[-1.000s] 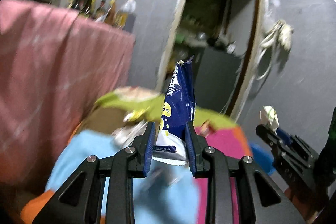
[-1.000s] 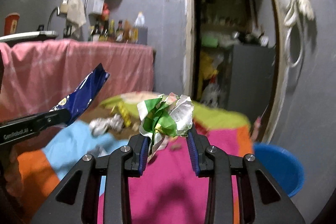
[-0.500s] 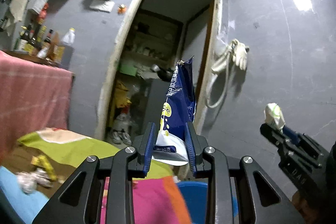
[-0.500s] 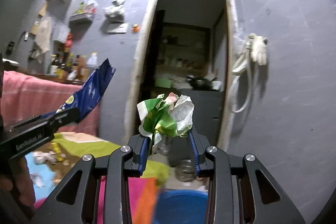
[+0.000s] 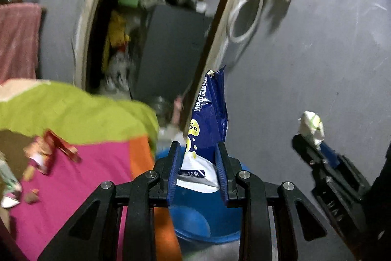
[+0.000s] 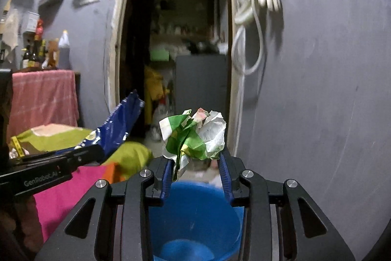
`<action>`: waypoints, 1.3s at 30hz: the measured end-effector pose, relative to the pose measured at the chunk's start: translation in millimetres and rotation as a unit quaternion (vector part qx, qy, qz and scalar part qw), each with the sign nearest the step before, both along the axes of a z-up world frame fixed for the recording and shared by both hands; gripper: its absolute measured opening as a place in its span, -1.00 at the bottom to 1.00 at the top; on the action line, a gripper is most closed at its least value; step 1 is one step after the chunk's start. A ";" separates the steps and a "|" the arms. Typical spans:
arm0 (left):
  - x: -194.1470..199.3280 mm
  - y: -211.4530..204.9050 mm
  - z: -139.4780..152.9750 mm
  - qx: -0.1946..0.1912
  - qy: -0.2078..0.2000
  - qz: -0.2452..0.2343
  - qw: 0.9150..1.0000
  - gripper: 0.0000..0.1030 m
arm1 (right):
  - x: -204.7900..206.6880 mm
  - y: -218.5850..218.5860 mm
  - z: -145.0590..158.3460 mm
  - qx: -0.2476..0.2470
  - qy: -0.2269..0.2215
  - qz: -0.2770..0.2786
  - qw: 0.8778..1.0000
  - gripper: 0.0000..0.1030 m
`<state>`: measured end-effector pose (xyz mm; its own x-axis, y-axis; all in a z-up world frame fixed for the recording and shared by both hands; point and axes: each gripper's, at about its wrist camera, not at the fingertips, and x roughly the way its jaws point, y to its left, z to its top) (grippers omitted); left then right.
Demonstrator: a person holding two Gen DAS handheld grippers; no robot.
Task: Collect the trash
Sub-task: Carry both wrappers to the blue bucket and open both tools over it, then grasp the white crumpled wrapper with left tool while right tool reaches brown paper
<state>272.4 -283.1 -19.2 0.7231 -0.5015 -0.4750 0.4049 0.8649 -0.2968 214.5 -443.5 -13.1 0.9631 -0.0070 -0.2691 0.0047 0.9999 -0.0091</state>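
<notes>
My left gripper (image 5: 198,158) is shut on a blue and white snack wrapper (image 5: 207,119) that stands up between its fingers; the wrapper also shows in the right wrist view (image 6: 117,124). My right gripper (image 6: 195,163) is shut on a crumpled green and white wrapper (image 6: 195,136), which also shows in the left wrist view (image 5: 311,125). A blue bucket (image 6: 195,221) sits on the floor right below both grippers, also in the left wrist view (image 5: 202,219).
A table with a pink, green and orange cloth (image 5: 80,170) is to the left, with several more wrappers (image 5: 46,151) on it. An open doorway (image 6: 178,53) is ahead, a grey wall (image 6: 317,89) with a hanging cord to the right.
Both grippers have swung right from over the table and tipped down, each still holding its wrapper. The blue bucket is now directly beneath them.
</notes>
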 end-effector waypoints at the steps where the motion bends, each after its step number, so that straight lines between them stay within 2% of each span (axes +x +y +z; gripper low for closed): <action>1: 4.1 -2.5 -6.1 0.006 0.012 -0.002 1.000 -0.52 | 5.3 -1.5 -6.2 0.004 0.012 0.001 1.000 -0.32; 7: 35.2 -3.9 -34.1 0.008 0.090 -0.008 0.996 -0.51 | 29.4 -6.0 -31.2 0.017 0.060 0.016 0.998 -0.03; 10: 36.7 3.7 -31.6 -0.004 0.102 -0.002 0.995 -0.44 | 32.6 -5.8 -32.9 0.016 0.067 0.019 0.997 0.03; 13: 29.4 19.7 -15.5 -0.022 0.085 0.008 0.996 -0.35 | 30.6 -8.0 -29.3 0.021 0.064 0.016 0.998 0.16; 15: 22.7 31.4 -0.9 -0.031 0.068 0.014 0.997 -0.33 | 26.6 -7.9 -21.6 0.028 0.052 0.013 0.998 0.33; 16: 17.9 38.6 5.9 -0.037 0.058 0.015 0.998 -0.25 | 22.2 -6.5 -15.3 0.032 0.043 0.011 0.999 0.36; 18: 5.3 55.4 20.6 -0.046 0.030 0.026 0.998 0.07 | 15.7 -3.6 -5.2 0.038 0.027 0.012 0.999 0.54; 22: -19.8 87.5 51.9 -0.039 -0.026 0.047 0.998 0.09 | -2.2 14.5 21.1 0.044 -0.010 0.023 0.999 0.68; 24: -31.8 100.3 60.5 -0.031 -0.043 0.056 0.997 0.32 | -11.8 24.7 31.1 0.046 -0.028 0.029 0.998 0.85; 26: -47.0 123.2 71.1 -0.031 -0.068 0.075 0.994 0.44 | -22.8 37.5 42.5 0.051 -0.050 0.038 0.997 1.00; 28: -59.3 139.5 75.4 -0.025 -0.083 0.087 0.992 0.51 | -33.7 51.1 51.6 0.057 -0.068 0.046 0.995 1.00; 33: -92.0 183.7 82.4 -0.010 -0.114 0.128 0.985 0.87 | -57.9 88.5 68.2 0.069 -0.103 0.063 0.990 1.00; 39: -121.5 251.7 73.6 0.008 -0.134 0.190 0.973 0.96 | -81.2 136.5 74.3 0.067 -0.125 0.087 0.986 1.00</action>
